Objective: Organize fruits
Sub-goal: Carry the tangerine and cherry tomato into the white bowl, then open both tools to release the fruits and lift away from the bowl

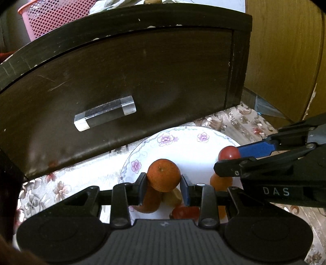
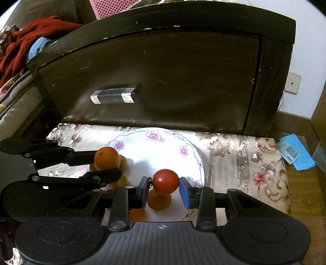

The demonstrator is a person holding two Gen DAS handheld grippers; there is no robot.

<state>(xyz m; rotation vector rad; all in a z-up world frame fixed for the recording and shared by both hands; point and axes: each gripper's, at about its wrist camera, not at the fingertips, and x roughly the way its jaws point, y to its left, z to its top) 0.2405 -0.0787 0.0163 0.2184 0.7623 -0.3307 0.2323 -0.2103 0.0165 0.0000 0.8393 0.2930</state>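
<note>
My left gripper (image 1: pixel 163 183) is shut on an orange (image 1: pixel 164 175), held above the near left part of a white flowered plate (image 1: pixel 183 140). In the right wrist view this orange (image 2: pixel 107 158) sits at the tips of the left gripper (image 2: pixel 114 165). My right gripper (image 2: pixel 164 184) is shut on a small red tomato (image 2: pixel 166 181) over the plate's (image 2: pixel 163 146) near side. The tomato (image 1: pixel 228 152) also shows at the right gripper's (image 1: pixel 226 160) blue pad. More oranges (image 2: pixel 159 200) and a yellowish fruit (image 1: pixel 173 197) lie on the plate below, partly hidden.
The plate rests on a floral cloth (image 2: pixel 234 155). Right behind it stands a dark cabinet door (image 2: pixel 163 77) with a clear bar handle (image 2: pixel 113 95). A pink basket (image 1: pixel 51 18) and red clothes (image 2: pixel 26 38) lie beyond; a blue packet (image 2: pixel 293 152) is on the floor at right.
</note>
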